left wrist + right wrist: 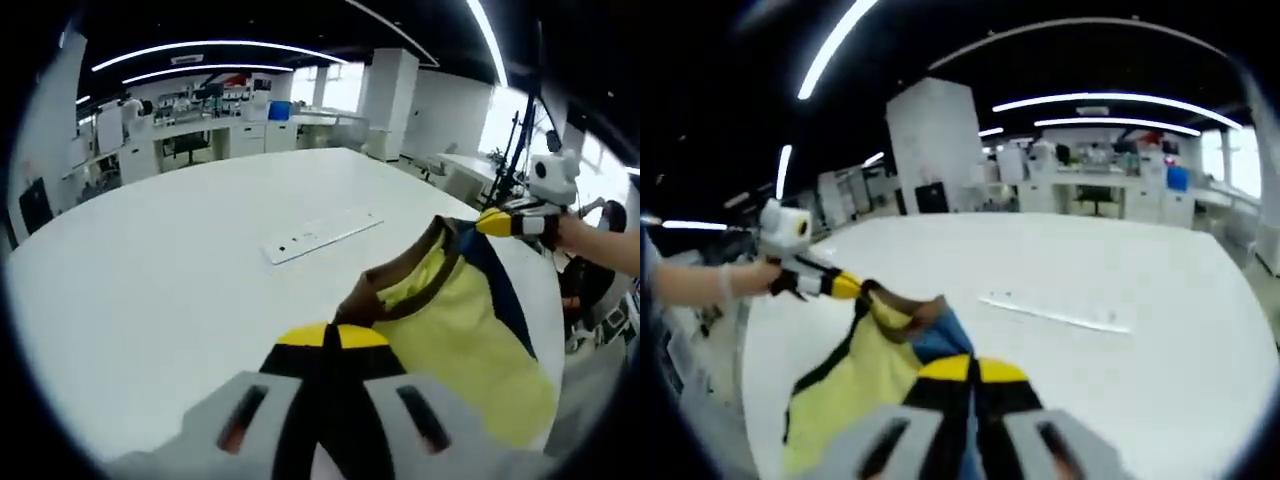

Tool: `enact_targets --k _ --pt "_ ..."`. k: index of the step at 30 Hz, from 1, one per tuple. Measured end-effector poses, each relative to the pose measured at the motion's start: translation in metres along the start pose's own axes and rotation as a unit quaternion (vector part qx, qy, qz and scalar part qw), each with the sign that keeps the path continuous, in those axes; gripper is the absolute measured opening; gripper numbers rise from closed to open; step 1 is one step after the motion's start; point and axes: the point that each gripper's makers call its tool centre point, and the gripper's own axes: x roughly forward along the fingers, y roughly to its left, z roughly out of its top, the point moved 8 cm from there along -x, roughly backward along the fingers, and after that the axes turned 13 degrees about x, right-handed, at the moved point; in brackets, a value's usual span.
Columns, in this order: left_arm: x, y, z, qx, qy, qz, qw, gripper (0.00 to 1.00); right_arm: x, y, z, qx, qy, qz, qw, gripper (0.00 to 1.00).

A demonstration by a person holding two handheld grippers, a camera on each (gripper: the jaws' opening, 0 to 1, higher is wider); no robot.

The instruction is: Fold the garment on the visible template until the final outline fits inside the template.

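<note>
Yellow garment (470,340) with brown collar and navy trim, stretched between left gripper (332,338) and right gripper (973,371), both clamped on it. White table (180,270), open-plan lab behind.

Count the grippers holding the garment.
2: the left gripper is shut on the garment at its brown collar; the right gripper pinches the far corner.

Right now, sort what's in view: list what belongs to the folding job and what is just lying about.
Belongs to the job:
- yellow garment with brown collar and blue trim
- left gripper, shut on the garment
- right gripper, shut on the garment

Just lying about:
- white power strip on the white table
- office desks behind
</note>
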Motion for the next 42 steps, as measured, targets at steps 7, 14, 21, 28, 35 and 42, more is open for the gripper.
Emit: enact_targets --k 7,14,21,28,35,42 --pt "0.038 0.014 -0.015 -0.030 0.032 -0.002 0.9990 0.00 0.030 -0.024 -0.013 0.017 0.027 -0.021 0.9993 0.00" --pt "0.059 0.014 -0.029 -0.056 0.045 0.007 0.9974 0.00 0.050 -0.037 -0.029 0.030 0.053 -0.036 0.9975 0.00" --pt "0.076 0.020 -0.041 -0.067 0.054 0.018 0.9961 0.00 0.065 -0.046 -0.042 0.031 0.073 -0.050 0.9956 0.00" --pt "0.088 0.028 -0.048 -0.067 0.062 0.026 0.9954 0.00 0.078 -0.055 -0.040 0.035 0.074 -0.057 0.9950 0.00" --pt "0.087 0.027 -0.049 -0.063 0.063 0.025 0.9957 0.00 0.080 -0.054 -0.042 0.030 0.086 -0.063 0.9938 0.00" --pt "0.083 0.021 -0.047 -0.020 0.036 0.008 0.9991 0.00 0.073 -0.049 -0.040 0.028 0.080 -0.045 0.9954 0.10"
